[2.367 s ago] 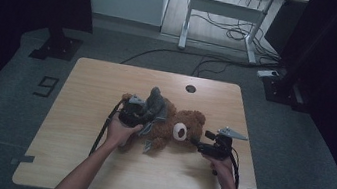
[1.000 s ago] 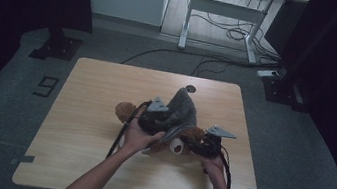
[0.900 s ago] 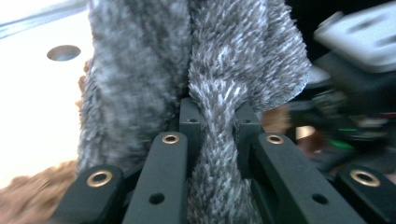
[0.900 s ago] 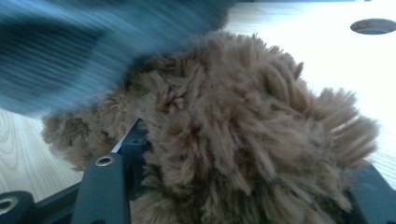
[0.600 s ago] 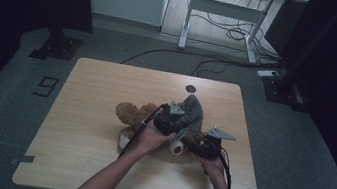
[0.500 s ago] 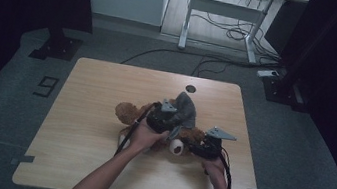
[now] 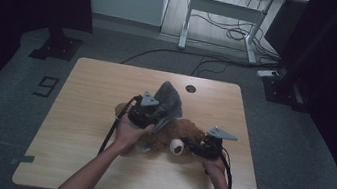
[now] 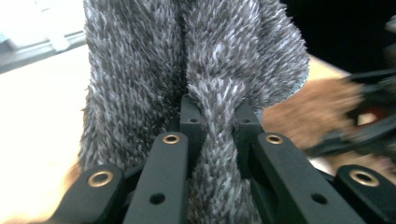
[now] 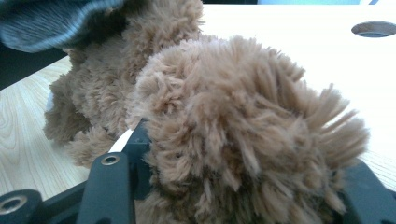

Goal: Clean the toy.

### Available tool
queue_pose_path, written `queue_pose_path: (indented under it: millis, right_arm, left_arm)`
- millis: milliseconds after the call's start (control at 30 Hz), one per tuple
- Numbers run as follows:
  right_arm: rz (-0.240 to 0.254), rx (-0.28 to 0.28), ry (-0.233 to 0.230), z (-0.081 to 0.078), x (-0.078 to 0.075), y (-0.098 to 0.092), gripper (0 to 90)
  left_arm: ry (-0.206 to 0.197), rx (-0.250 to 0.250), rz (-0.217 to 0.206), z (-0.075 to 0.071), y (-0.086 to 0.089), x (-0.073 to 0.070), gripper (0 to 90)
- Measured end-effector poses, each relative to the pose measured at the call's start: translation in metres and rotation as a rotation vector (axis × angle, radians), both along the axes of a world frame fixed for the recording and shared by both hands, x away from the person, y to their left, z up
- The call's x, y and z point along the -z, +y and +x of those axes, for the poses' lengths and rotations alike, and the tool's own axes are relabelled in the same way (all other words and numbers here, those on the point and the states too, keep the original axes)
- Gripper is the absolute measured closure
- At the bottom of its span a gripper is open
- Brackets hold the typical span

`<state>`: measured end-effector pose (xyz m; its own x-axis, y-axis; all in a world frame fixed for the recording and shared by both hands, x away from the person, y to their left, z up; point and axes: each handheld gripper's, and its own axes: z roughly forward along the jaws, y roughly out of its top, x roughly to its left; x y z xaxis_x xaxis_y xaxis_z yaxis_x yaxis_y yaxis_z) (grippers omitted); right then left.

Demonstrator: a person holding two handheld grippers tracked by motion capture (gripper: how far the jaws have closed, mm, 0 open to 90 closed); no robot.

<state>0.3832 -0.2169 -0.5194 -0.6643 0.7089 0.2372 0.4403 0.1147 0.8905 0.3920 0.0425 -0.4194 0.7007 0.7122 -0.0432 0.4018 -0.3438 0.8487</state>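
Two hands: a person's arms come up from the bottom edge of the high view, and each hand holds a black gripper with two jaws.
Table: the light wooden table has a round hole near its far edge.
Left hand: the left hand sits left of the toy and holds its gripper up over it.
Left gripper: the left gripper has its jaws squeezed tight on a fold of the fuzzy grey cloth. The bunched cloth sticks up between the black jaws in the left gripper view.
Grey cloth: in the high view the fuzzy grey cloth stands up in a floppy peak above the bear's body, lifted off the table.
Bear: the fluffy brown teddy bear lies on its side in the middle of the table, between the two hands. Its pale snout points toward the near edge.
Right gripper: the right gripper presses its jaws on a fat, furry part of the bear. They have just been closing a little more. In the right gripper view the brown fur bulges out between the jaws.
Right hand: the right hand rests low near the table's right side, just beside the bear's head.
Cable: a dark cable hangs down from the left gripper to the table.
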Motion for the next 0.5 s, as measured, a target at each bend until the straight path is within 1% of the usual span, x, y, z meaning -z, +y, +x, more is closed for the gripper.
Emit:
queue_pose_path:
  millis: [33, 67, 100, 133, 167, 200, 233, 267, 300, 333, 367, 400, 433, 467, 500]
  right_arm:
    - [-0.002, 0.000, 0.002, -0.001, 0.000, 0.000, 43.2]
    - [-0.002, 0.000, 0.002, -0.001, 0.000, 0.000, 43.2]
    - [-0.004, 0.001, -0.002, -0.001, 0.000, 0.000, 43.1]
    - [-0.004, 0.001, -0.002, -0.001, 0.000, 0.000, 43.1]
    - [-0.003, 0.000, -0.002, -0.001, 0.000, 0.001, 43.1]
    - [-0.005, -0.001, -0.003, -0.001, -0.001, 0.000, 43.1]
    - [-0.007, -0.001, 0.000, -0.001, -0.001, 0.000, 43.1]
    - [-0.007, -0.001, 0.000, -0.001, -0.001, 0.000, 43.1]
    - [-0.011, -0.001, 0.007, -0.001, -0.001, 0.000, 43.1]
    - [-0.019, 0.009, 0.012, -0.001, 0.000, -0.001, 43.2]
    - [0.003, 0.001, 0.014, 0.000, 0.002, -0.004, 43.4]
    - [0.003, 0.001, 0.014, 0.000, 0.002, -0.004, 43.4]
    - [0.001, -0.003, 0.005, 0.000, 0.002, -0.004, 43.6]
    - [0.001, -0.003, 0.005, 0.000, 0.002, -0.004, 43.6]
    - [0.002, -0.005, 0.006, 0.000, 0.001, -0.004, 43.7]
  left_arm:
    - [0.006, 0.046, -0.005, -0.002, -0.021, -0.002, 79.0]
    - [0.006, 0.046, -0.005, -0.002, -0.021, -0.002, 79.0]
    - [0.027, 0.088, 0.000, -0.002, -0.043, 0.000, 79.0]
    - [0.027, 0.088, 0.000, -0.002, -0.043, 0.000, 78.9]
    - [0.040, 0.104, 0.012, -0.001, -0.051, 0.002, 78.9]
    - [0.071, 0.125, 0.029, 0.001, -0.061, 0.007, 78.8]
    - [0.104, 0.142, 0.060, 0.003, -0.071, 0.015, 78.6]
    - [0.110, 0.147, 0.102, 0.005, -0.079, 0.024, 78.6]
    - [0.098, 0.139, 0.102, 0.006, -0.082, 0.030, 78.5]
    - [0.115, 0.133, 0.063, 0.008, -0.080, 0.032, 78.6]
    - [0.133, 0.130, 0.037, 0.009, -0.077, 0.032, 78.6]
    - [0.131, 0.117, 0.036, 0.010, -0.071, 0.031, 78.6]
    - [0.098, 0.061, 0.085, 0.010, -0.058, 0.028, 78.6]
    - [0.098, 0.061, 0.085, 0.010, -0.058, 0.028, 78.7]
    - [0.090, 0.041, 0.100, 0.011, -0.052, 0.028, 78.7]
